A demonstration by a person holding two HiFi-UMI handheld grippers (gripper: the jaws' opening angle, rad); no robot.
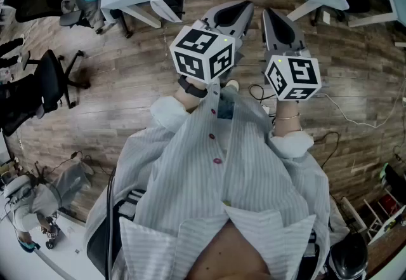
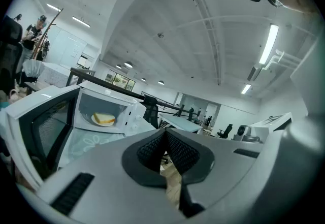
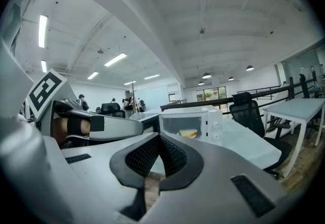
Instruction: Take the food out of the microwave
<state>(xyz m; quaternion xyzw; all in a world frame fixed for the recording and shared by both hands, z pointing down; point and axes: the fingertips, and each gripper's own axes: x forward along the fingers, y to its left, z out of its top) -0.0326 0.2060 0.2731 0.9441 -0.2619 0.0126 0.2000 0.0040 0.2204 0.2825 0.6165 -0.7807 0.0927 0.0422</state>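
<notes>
As I watch, two grippers, left gripper (image 2: 165,136) and right gripper (image 3: 160,142), jaws pressed together, empty, one open microwave (image 2: 96,102) left of centre, one sandwich (image 2: 104,119) inside.

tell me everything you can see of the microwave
The microwave is a white, boxy countertop unit. It stands upright on a pale flowered cloth. Its door, white-framed with a dark window, is swung wide open to the left. Two round knobs sit one above the other on the right front panel. Inside the lit cavity, sandwich-like food lies on a pale round dish.
</notes>
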